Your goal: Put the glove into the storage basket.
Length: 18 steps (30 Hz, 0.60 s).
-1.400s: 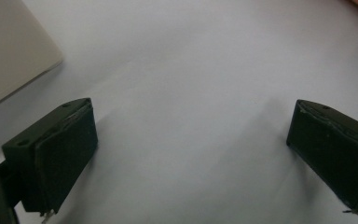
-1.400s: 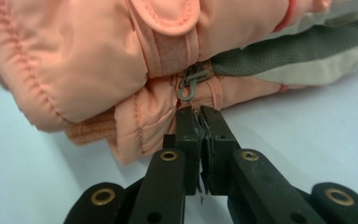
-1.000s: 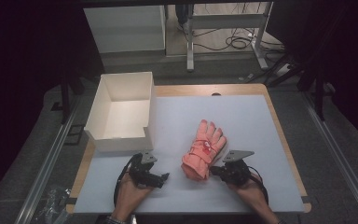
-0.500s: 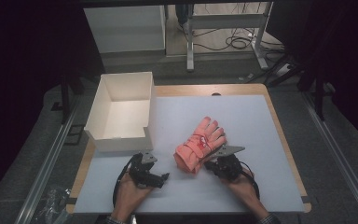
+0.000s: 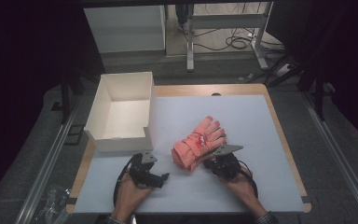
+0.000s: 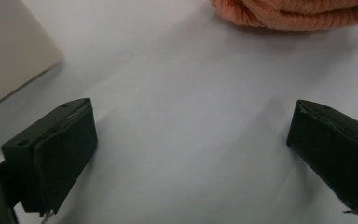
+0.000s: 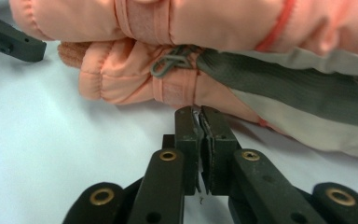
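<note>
On the pale blue-white matte table (image 5: 242, 121), my right gripper (image 7: 199, 122) has its jaws pressed together, empty, tips just short of the padded salmon-pink gloves (image 5: 198, 142). My left gripper (image 6: 191, 135) is spread wide. The gloves lie mid-table, fingers toward one o'clock, knit cuffs toward seven. A white open cardboard box (image 5: 121, 112) sits at ten o'clock.

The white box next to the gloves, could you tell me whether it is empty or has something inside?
Empty: the high view looks into the open-topped white box and shows only its bare floor.
</note>
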Motion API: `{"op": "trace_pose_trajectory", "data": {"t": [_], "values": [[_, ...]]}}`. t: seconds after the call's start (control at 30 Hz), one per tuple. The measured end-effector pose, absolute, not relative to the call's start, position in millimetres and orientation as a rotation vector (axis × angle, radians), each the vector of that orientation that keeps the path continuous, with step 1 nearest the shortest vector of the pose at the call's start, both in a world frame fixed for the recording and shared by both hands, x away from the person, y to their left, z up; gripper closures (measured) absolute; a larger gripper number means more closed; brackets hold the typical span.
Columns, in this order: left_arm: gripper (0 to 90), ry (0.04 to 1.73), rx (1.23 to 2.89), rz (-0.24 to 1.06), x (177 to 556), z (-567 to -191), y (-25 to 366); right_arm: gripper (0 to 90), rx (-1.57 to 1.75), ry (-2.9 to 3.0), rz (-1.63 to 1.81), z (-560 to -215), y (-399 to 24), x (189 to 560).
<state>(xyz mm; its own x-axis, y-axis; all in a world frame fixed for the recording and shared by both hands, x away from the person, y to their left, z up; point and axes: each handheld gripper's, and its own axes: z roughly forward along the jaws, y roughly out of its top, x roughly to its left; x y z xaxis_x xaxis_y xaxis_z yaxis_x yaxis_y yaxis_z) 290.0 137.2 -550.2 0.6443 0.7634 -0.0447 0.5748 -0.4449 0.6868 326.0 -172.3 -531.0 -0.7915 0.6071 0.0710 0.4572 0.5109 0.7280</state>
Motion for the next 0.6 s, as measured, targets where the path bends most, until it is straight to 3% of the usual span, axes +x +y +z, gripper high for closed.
{"op": "trace_pose_trajectory", "data": {"t": [0.33,0.6], "values": [[1.3,1.027,2.199,0.325,292.6,-547.2,136.3,72.6,0.975,2.462,1.111,-524.4,-210.2,324.7],[0.1,0.948,2.216,0.248,294.5,-530.9,127.5,53.8,1.067,2.376,1.065,-528.3,-247.5,330.7]]}}
